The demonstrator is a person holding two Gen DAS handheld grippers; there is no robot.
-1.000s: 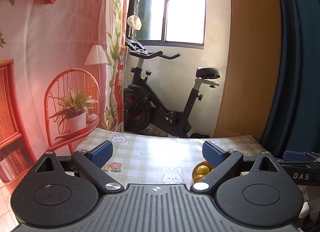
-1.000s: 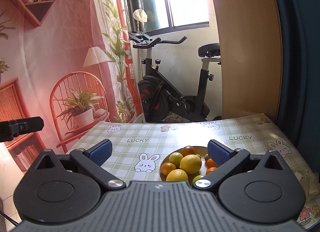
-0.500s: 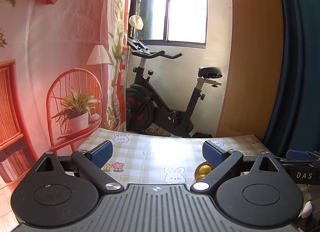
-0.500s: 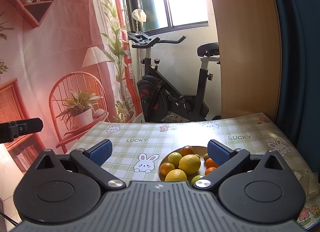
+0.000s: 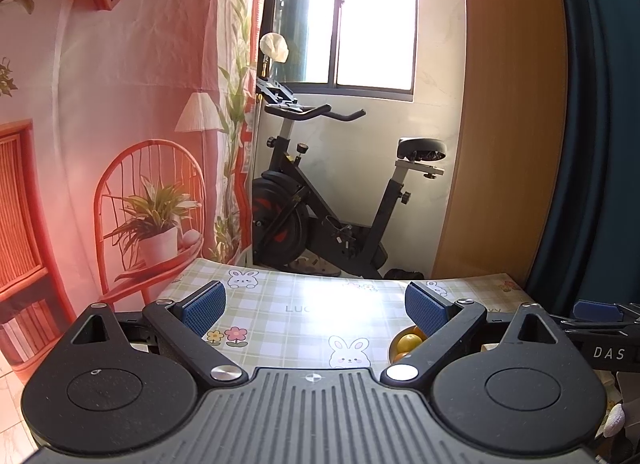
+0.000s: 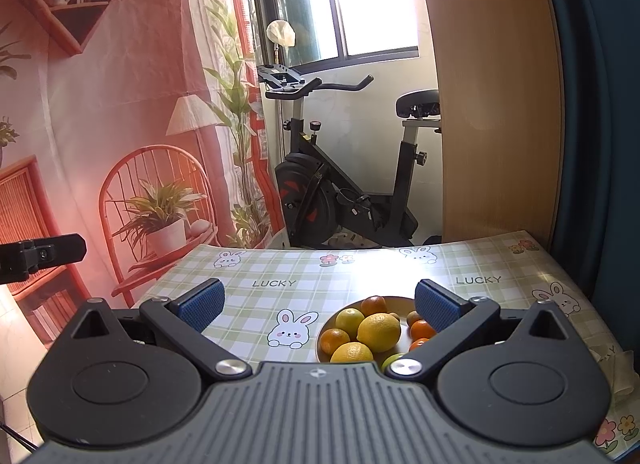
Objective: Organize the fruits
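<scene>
A shallow bowl of several fruits sits on the green checked tablecloth: yellow lemons and small oranges. My right gripper is open and empty, held above the table with the bowl just below and right of its middle. My left gripper is open and empty, over the table's left part. In the left wrist view only a sliver of the bowl's fruit shows behind the right finger. The right gripper shows at that view's right edge.
An exercise bike stands beyond the table's far edge, by a window. A printed pink wall hanging is on the left, a wooden panel and dark curtain on the right. The left gripper pokes in at the right wrist view's left edge.
Both grippers have drifted slightly back and up; the bowl sits a little lower in both views. Jaws stay open and empty.
</scene>
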